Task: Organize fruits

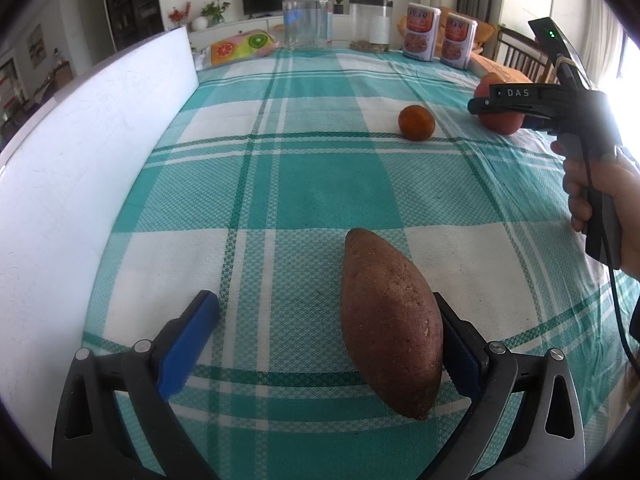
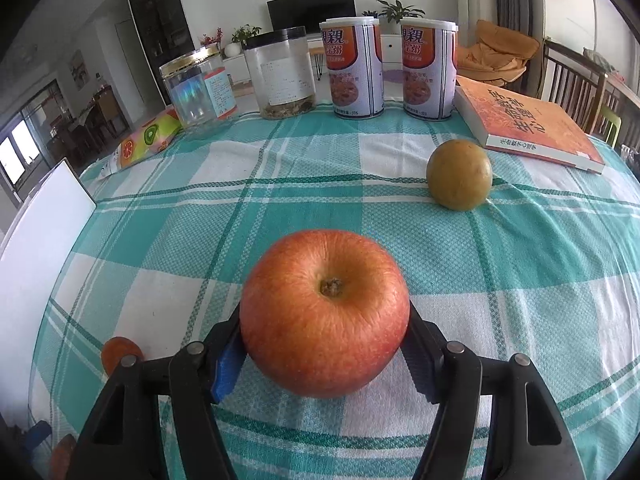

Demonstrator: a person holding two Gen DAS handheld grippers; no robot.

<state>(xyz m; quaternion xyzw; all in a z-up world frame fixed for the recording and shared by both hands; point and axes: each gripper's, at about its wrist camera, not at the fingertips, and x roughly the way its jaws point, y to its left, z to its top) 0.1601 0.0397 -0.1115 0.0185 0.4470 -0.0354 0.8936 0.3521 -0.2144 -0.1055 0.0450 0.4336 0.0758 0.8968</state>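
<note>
A brown sweet potato (image 1: 390, 320) lies on the teal checked tablecloth (image 1: 280, 184) between the fingers of my left gripper (image 1: 323, 300). It rests against the right finger, the left blue pad (image 1: 188, 344) stands well apart, and this gripper is open. My right gripper (image 2: 326, 316) is shut on a red apple (image 2: 324, 312), with a pad against each side. From the left wrist view the right gripper (image 1: 496, 108) and apple (image 1: 500, 124) sit far right. A small orange (image 1: 416, 123) lies left of them. A yellow-green round fruit (image 2: 459, 174) lies farther back on the right.
A white board (image 1: 80, 160) stands along the left table edge. At the back stand two clear jars (image 2: 196, 88), two cans (image 2: 352, 72) and a fruit-print packet (image 2: 148, 140). An orange book (image 2: 532, 124) lies back right. A hand (image 1: 612, 208) holds the right gripper's handle.
</note>
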